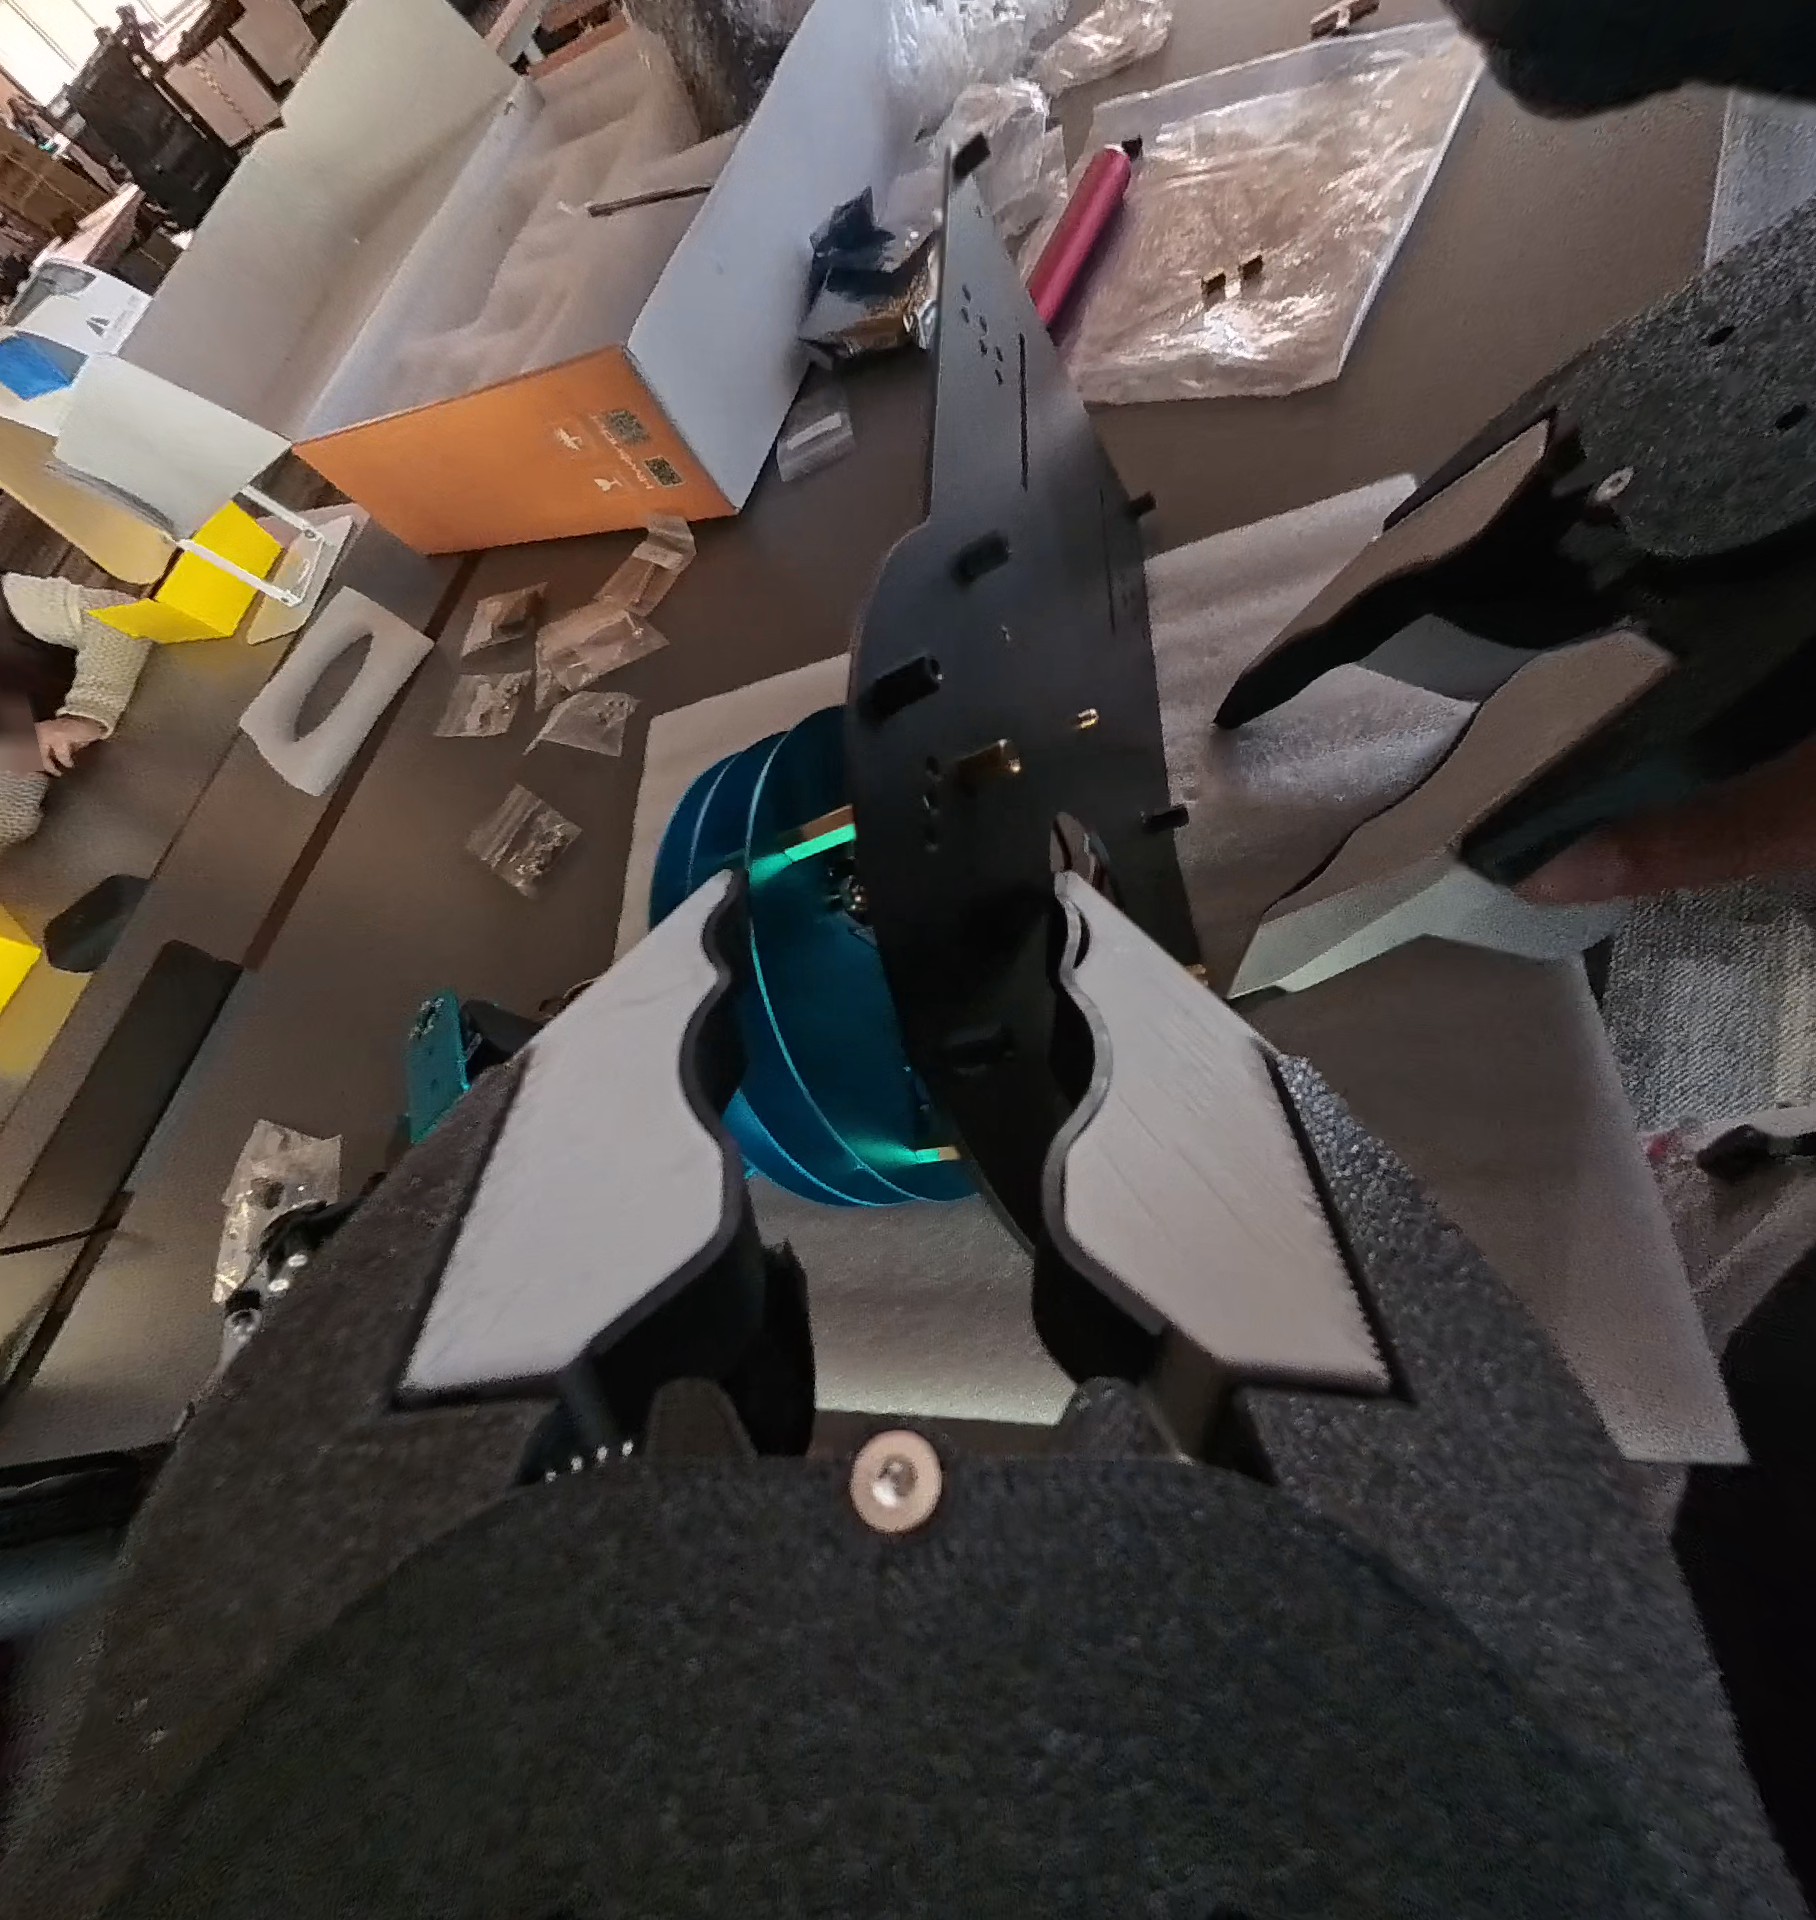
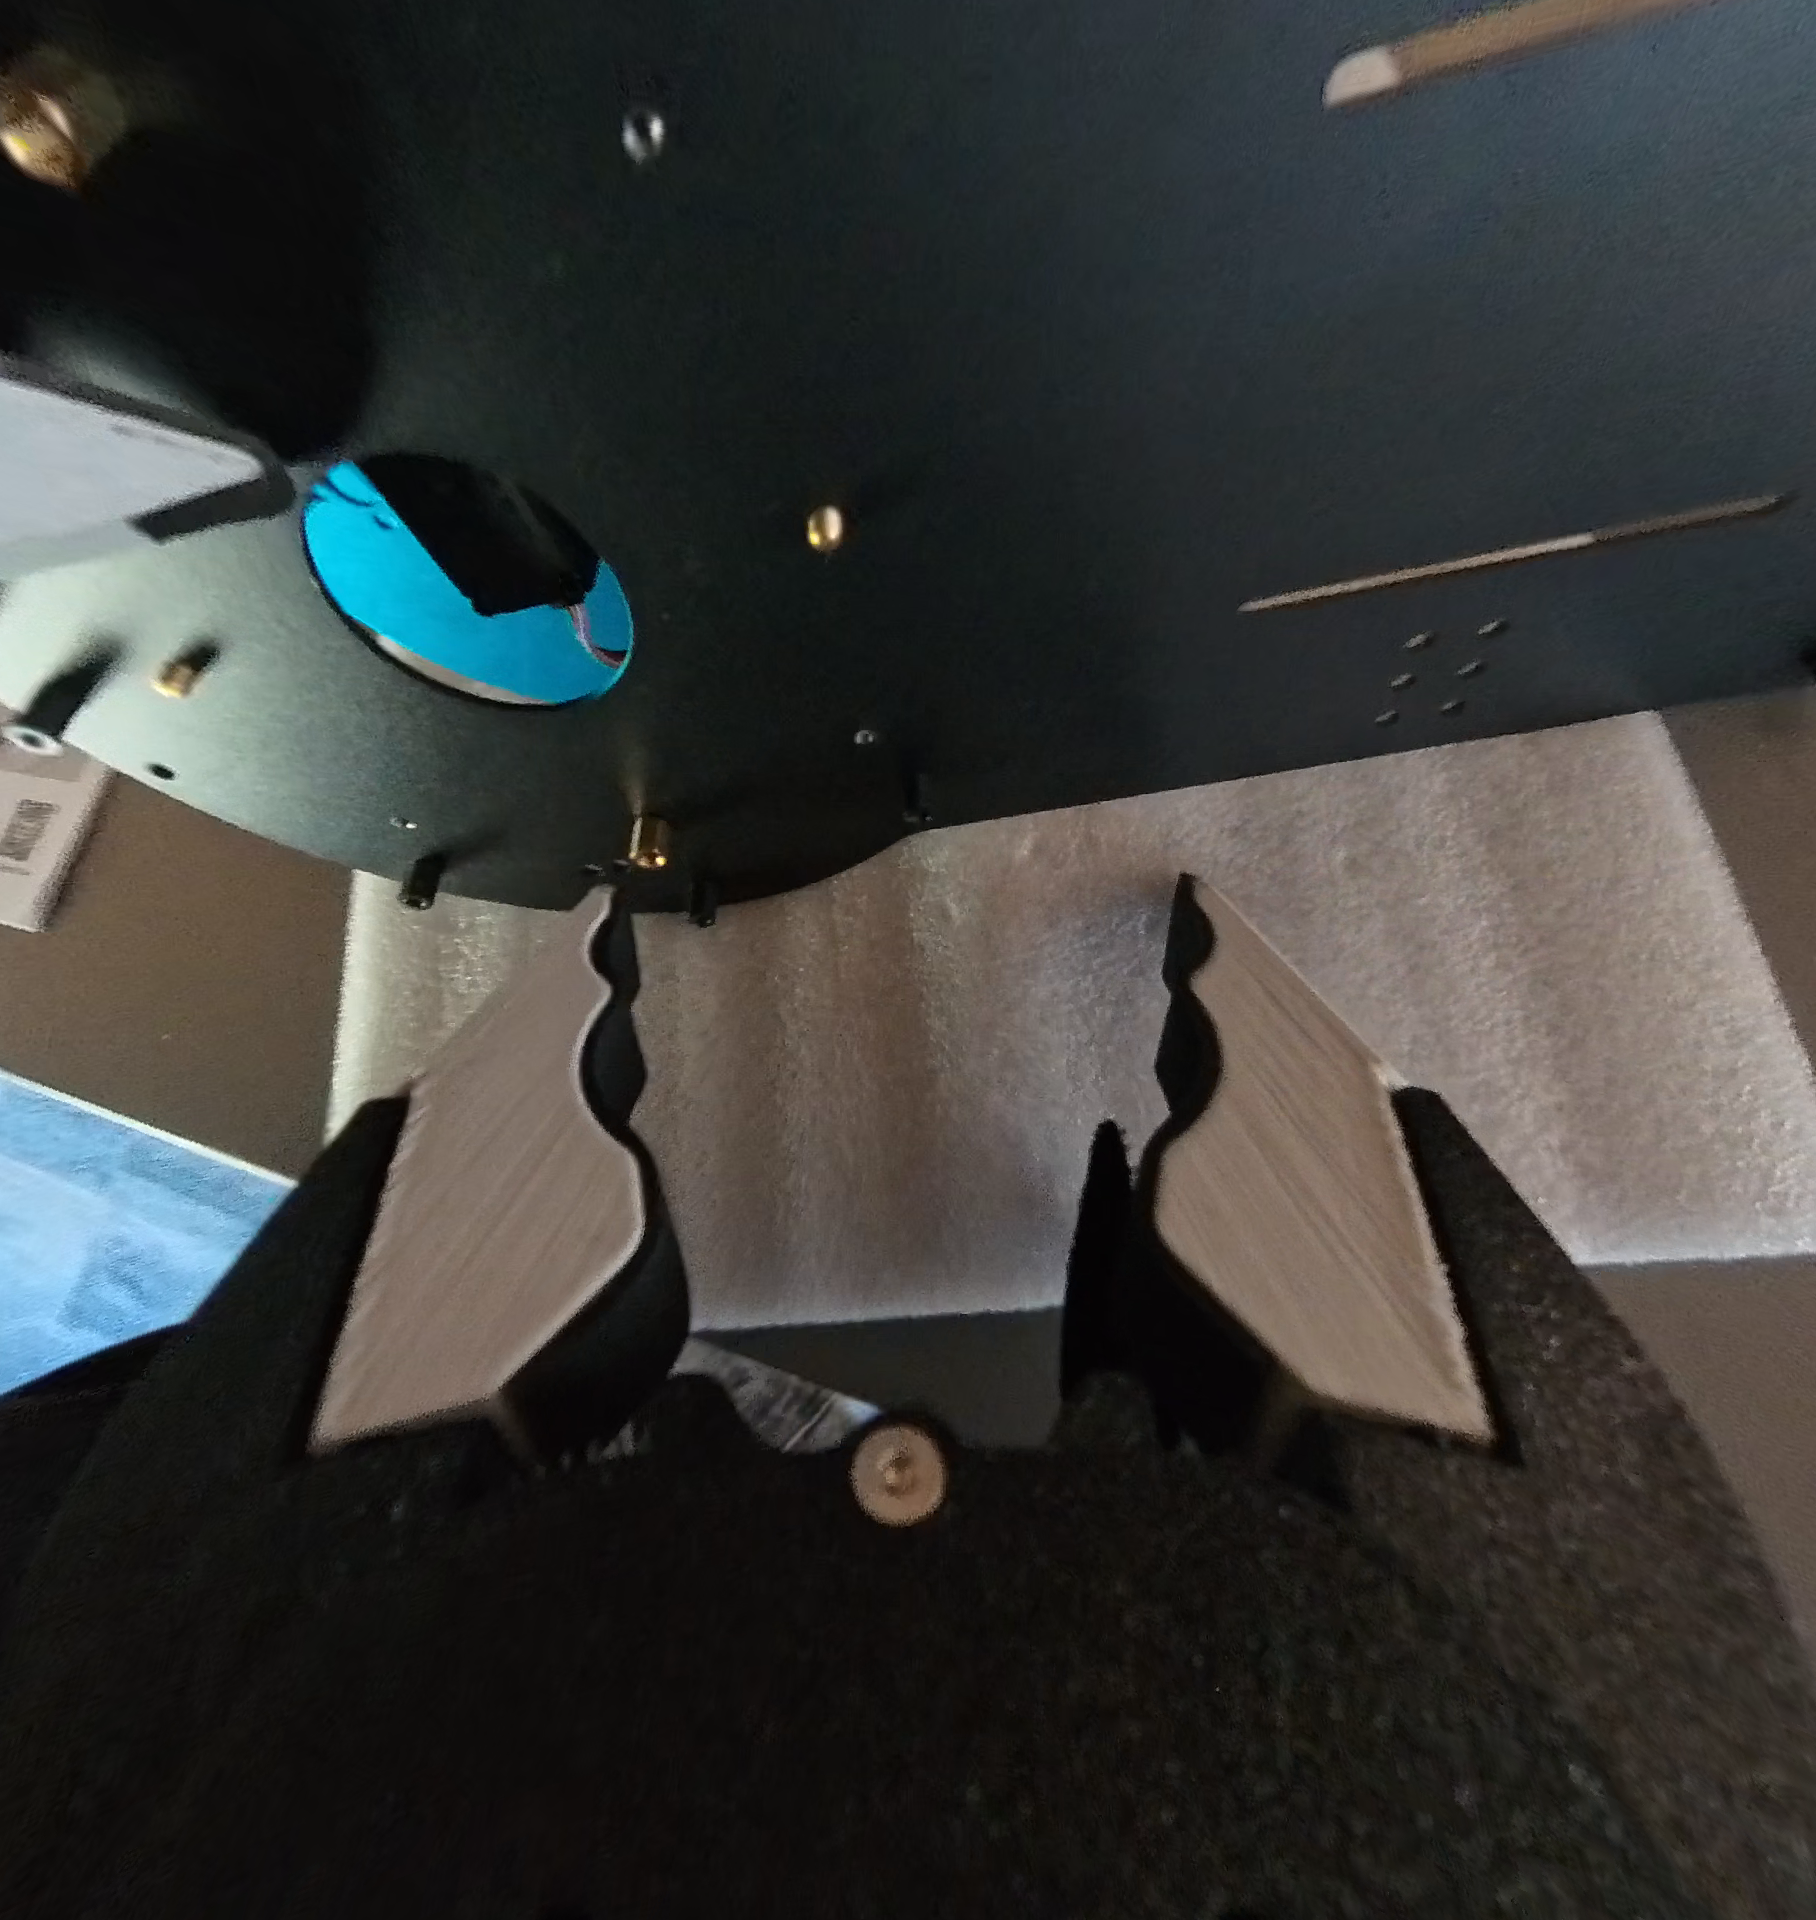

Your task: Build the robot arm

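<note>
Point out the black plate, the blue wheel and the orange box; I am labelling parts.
black plate (image 1: pixel 1029 665), left wrist view, on its flat face.
blue wheel (image 1: pixel 810 1039), left wrist view, on its rim.
orange box (image 1: pixel 509 468), left wrist view, on its orange end face.

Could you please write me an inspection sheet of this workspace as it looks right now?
Surface: brown table with white foam sheet.
Job's things: black plate on edge, blue wheel on its far side.
Clutter: orange box, small part bags, red tube, yellow blocks.
Grippers: left hand-held gripper clamps plate and wheel; right hand-held gripper open, empty, beside the plate.
Cables: nothing seen.
Surroundings: a person's sleeve at the table's far left.
</note>
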Demonstrator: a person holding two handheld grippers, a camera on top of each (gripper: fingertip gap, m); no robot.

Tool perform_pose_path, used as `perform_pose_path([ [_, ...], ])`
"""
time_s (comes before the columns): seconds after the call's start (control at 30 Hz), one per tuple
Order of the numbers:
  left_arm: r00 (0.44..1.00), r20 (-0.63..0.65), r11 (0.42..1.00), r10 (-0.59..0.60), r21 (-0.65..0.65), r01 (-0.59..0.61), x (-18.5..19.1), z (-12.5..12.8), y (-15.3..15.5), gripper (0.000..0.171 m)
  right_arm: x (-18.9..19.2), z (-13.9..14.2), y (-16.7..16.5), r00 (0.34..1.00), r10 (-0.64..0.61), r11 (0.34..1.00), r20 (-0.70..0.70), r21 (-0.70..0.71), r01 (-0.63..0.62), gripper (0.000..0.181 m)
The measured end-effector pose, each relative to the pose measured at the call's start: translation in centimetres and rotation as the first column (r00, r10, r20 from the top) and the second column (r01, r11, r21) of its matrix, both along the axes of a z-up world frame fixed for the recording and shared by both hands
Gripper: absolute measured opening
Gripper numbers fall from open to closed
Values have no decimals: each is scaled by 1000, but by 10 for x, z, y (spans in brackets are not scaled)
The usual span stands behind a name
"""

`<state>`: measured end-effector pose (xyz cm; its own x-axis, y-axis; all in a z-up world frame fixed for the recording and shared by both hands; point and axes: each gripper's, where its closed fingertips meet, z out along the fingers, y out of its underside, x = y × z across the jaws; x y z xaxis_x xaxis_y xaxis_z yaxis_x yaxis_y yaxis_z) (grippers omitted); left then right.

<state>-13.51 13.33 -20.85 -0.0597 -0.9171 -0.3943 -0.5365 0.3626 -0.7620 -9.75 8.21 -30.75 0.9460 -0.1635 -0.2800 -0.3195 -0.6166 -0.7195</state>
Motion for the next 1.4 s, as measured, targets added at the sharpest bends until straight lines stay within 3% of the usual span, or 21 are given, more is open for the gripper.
perform_pose_path([
  [0.03, 1000, 9, 1000, 2, -1, -2, 0, 0, 0, 56, 1, 3, -2, 999, 5, 1000, -36, 8, -5, 99],
  [0.13, 999, 31, 1000, 11, -7, -11, -1, 0, -1, 56, 6, 14, -4, 995, 17, 999, -101, 32, -14, 95],
  [0.27, 999, 35, 1000, 20, -1, -20, -1, 1, 0, 56, 15, 27, 1, 995, 74, 996, -72, 60, -70, 95],
  [0.4, 996, 64, 994, 54, -99, -48, -7, 0, 0, 57, 12, 15, -1, 992, 119, 993, -42, 10, -118, 95],
  [0.57, 987, 128, 927, 99, -371, -45, -13, 9, -4, 79, 3, 19, -4, 993, 114, 993, -32, 11, -114, 93],
  [0.77, 990, 53, 889, 132, -448, -94, -23, -9, 12, 108, -4, 16, -6, 990, 123, 991, -62, -44, -126, 79],
  [0.87, 993, 34, 839, 110, -539, -75, -22, -15, 12, 117, -21, 13, -6, 979, 191, 977, -71, -89, -196, 61],
  [1.1, 1000, 10, 799, 24, -601, -13, -20, -23, 9, 89, -21, 3, 9, 992, 101, 984, -76, -142, -111, 72],
  [1.2, 1000, -2, 817, 4, -577, -4, -21, -25, 9, 89, -15, 8, 12, 993, 53, 990, -107, -127, -67, 61],
  [1.27, 1000, -5, 827, -4, -563, 0, -22, -25, 9, 88, 5, 22, 12, 996, -26, 997, -87, -68, 20, 28],
  [1.4, 1000, -5, 834, -9, -552, 4, -22, -25, 10, 88, -5, 25, 6, 981, 12, 994, -193, -108, -34, 69],
])
